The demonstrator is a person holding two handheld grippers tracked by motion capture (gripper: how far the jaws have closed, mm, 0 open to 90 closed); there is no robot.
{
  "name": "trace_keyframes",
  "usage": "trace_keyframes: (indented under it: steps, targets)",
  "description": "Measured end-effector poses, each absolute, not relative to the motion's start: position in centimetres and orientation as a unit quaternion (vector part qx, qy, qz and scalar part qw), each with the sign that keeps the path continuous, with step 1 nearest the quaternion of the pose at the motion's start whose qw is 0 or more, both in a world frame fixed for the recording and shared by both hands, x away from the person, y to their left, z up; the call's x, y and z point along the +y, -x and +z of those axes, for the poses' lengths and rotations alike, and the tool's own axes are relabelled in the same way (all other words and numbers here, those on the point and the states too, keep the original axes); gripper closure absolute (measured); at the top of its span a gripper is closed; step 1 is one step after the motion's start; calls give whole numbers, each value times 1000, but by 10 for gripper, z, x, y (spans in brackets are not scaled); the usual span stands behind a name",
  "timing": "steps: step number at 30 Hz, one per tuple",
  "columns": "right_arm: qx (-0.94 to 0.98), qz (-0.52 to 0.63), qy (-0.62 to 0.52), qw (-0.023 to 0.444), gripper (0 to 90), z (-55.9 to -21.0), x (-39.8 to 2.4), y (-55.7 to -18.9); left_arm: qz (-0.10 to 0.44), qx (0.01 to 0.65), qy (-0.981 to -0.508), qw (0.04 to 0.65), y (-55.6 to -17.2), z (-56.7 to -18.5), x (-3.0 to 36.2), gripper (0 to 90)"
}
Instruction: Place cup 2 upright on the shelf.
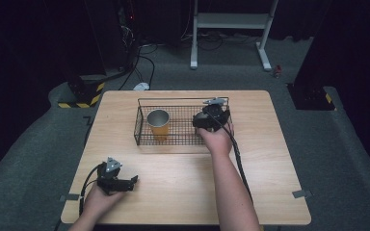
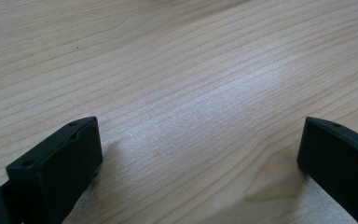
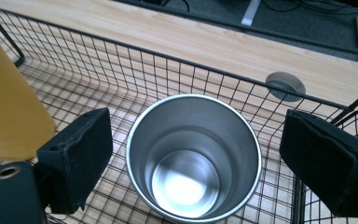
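Where wire mesh surrounds, apparently steel cup (image 3: 193, 158).

No text, label, brand, number or readable sign shows on anything in these views; the surfaces in sight carry no lettering at all.

Both forearms are bare, no sleeves. Each hand holds a black gripper: the left gripper (image 1: 134, 181) and the right gripper (image 1: 196, 120) each carry a grey three-cornered plate on top and trail a black cable back along the arm. The jaws are blocky black pads with small round holes near their edges.
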State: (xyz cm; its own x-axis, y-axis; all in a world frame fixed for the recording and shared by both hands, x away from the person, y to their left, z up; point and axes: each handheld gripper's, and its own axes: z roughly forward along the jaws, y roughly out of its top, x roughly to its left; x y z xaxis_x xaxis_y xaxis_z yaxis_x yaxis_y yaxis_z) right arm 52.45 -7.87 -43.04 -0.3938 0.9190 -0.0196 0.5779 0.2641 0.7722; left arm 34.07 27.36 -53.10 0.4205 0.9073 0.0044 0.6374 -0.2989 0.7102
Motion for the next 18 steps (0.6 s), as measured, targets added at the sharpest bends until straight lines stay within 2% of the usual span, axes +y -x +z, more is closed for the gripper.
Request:
trace_keyframes:
  steps: [12, 18]
  targets:
    - [744, 394, -478, 251, 101, -413, -85, -503, 209, 496, -778, 323, -341, -531, 274, 3]
    - [740, 403, -475, 252, 101, -415, -93, -493, 209, 496, -778, 323, -341, -531, 274, 3]
